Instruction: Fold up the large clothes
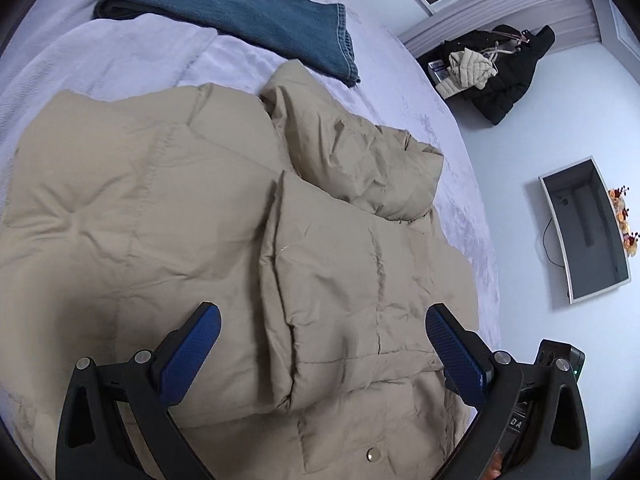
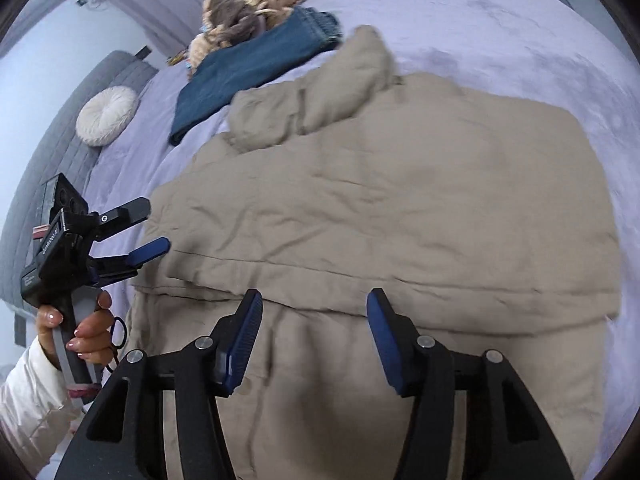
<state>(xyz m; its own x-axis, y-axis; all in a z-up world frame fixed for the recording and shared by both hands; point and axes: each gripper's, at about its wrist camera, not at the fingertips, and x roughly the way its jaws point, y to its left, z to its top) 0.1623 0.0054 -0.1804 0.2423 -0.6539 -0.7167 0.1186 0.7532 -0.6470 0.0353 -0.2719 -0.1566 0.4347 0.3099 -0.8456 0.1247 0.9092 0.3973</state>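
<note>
Your beige puffer jacket (image 1: 224,216) lies spread across the lavender bed (image 2: 520,32), partly folded: one panel is turned over the body, and its edge runs as a long seam across the right wrist view. The collar end bunches up toward the folded blue jeans (image 1: 256,8), which lie just beyond it, apparently not touching, though the blur there makes this hard to judge.

Your left gripper (image 1: 322,344) hovers over the lower part of the jacket, jaws spread wide with nothing between the blue pads. In the right wrist view the same tool sits at the jacket's left edge, held in your hand (image 2: 86,330) (white sleeve at the wrist).

Your right gripper (image 2: 314,320) hangs above the folded edge, jaws partly apart, nothing pinched; the fabric lies below the pads, not between them.

Elsewhere: a knitted tan garment (image 2: 256,4) past the jeans, a round white cushion (image 2: 107,115) by the grey headboard, and a dark coat (image 1: 504,76) on the floor.
</note>
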